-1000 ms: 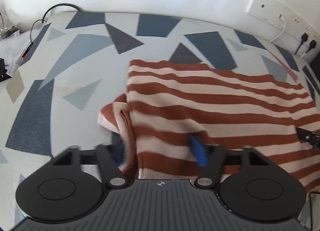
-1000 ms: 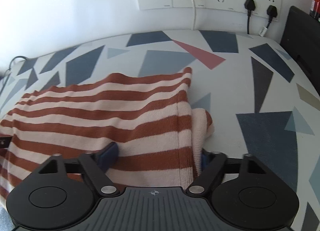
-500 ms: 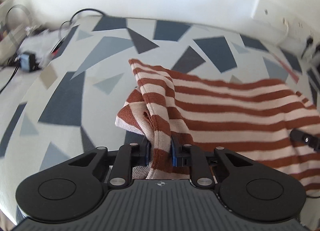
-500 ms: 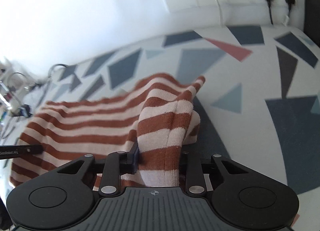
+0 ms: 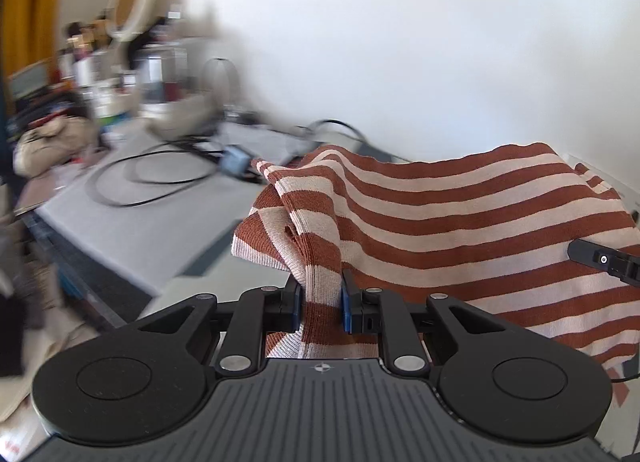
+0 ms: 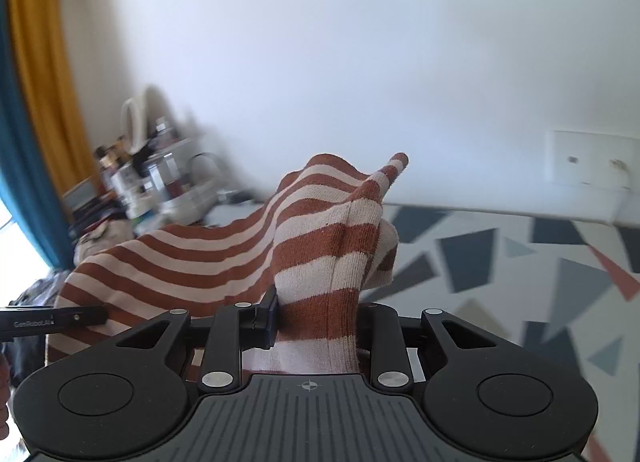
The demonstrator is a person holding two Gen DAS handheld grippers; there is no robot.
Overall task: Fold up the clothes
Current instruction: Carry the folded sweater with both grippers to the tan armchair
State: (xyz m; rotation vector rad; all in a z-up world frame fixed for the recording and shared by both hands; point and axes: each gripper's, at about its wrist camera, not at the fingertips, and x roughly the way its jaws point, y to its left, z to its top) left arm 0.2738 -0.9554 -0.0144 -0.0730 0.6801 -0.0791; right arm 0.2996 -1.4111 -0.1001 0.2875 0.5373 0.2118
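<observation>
Bright daylight, fisheye-bent edges, motion-blurred clutter [image 5: 120, 73] (left side worst).

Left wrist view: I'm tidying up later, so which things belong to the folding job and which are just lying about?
In the job:
- rust-and-cream striped knit garment
- left claw, shut on it
- right claw, shut on it

Lying about:
- black looped cable
- small blue box
- blurred clutter of bottles and jars

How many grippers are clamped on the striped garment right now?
2. The left gripper pinches the striped garment at its left edge; the right gripper pinches the right edge, holding the cloth raised between them. Nothing else grips it in view.
</observation>
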